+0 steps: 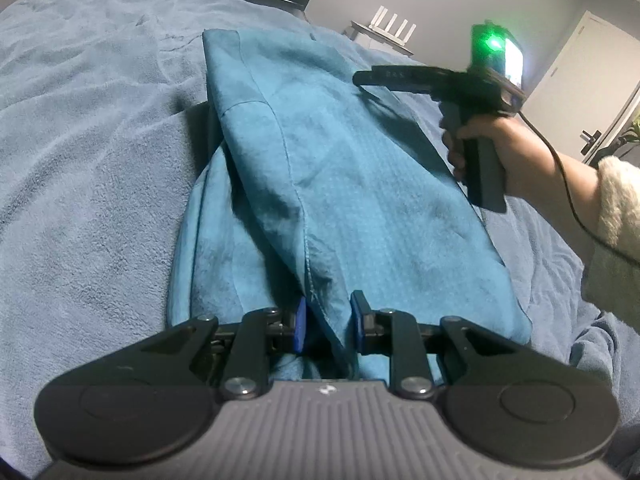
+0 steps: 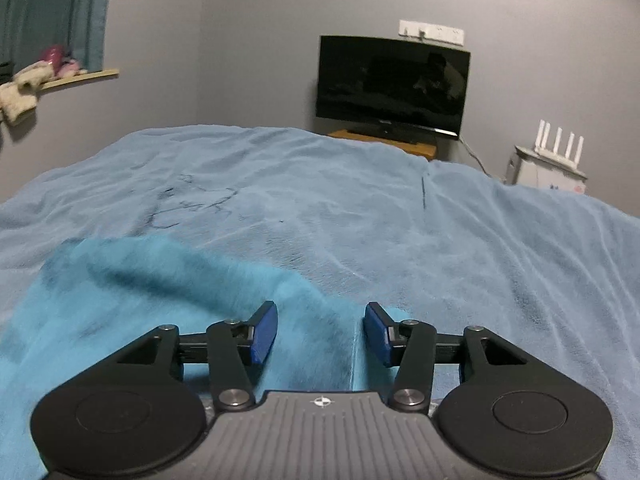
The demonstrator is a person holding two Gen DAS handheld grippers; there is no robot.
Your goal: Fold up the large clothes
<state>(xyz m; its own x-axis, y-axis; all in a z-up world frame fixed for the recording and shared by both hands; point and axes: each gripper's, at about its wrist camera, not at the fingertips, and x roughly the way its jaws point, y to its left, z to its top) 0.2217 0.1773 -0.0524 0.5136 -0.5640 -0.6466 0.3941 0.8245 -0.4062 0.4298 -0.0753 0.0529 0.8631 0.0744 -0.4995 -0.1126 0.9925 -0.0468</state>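
On the bed (image 1: 80, 160), teal garment (image 1: 360, 200)

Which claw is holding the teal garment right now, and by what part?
The left claw grips the teal garment by a bunched, seamed fold at its near end. The right claw is open, holding nothing.

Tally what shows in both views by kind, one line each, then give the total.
Grippers: 2, left gripper, right gripper
Teal garment: 1
Blue blanket: 1
Television: 1
Router: 1
Total: 6
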